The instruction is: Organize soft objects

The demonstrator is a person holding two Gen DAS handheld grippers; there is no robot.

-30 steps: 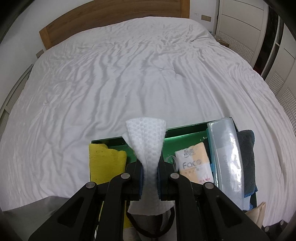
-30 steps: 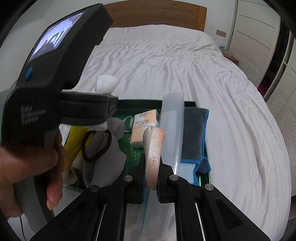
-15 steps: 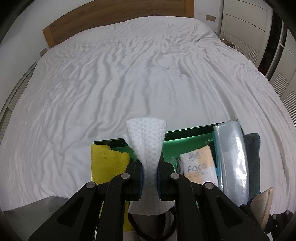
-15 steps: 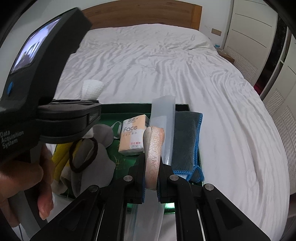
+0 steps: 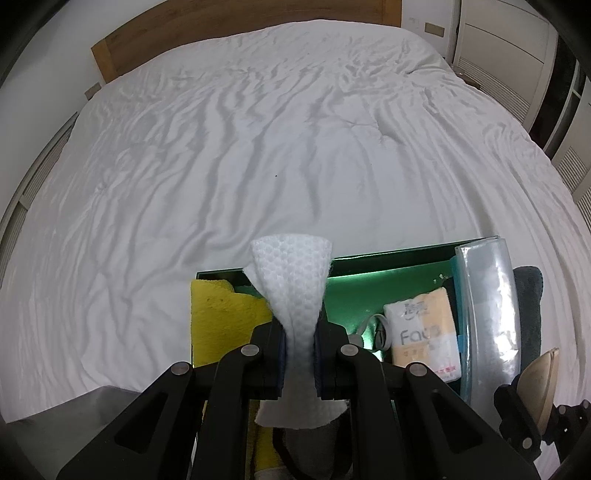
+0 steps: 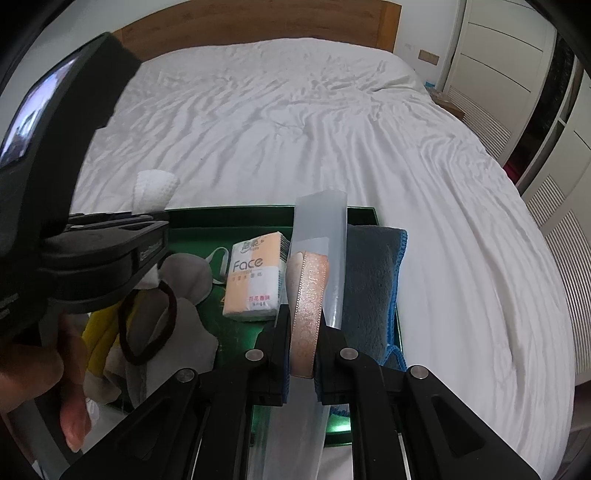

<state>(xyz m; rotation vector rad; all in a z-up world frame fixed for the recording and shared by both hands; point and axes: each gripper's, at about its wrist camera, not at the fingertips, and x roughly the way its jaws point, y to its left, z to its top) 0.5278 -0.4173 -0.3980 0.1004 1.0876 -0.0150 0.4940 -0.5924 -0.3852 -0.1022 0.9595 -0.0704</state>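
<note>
A dimpled white cloth (image 5: 291, 295), a fuzzy yellow cloth (image 5: 221, 314), a glossy green tray (image 5: 388, 273), a shiny clear plastic sleeve (image 5: 487, 317), a crinkled white bed (image 5: 258, 147) sheet, a wooden headboard (image 6: 258, 29).

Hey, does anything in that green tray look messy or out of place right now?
Yes. The clear plastic sleeve lies slanted across the green tray, poking past both rims, and the blue-edged grey towel spills over the right rim onto the bed.

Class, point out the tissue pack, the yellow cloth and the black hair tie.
tissue pack (image 6: 255, 280), right wrist view, printed front face.
yellow cloth (image 5: 221, 314), left wrist view, flat upper surface.
black hair tie (image 6: 171, 299), right wrist view, upper right of loop.
</note>
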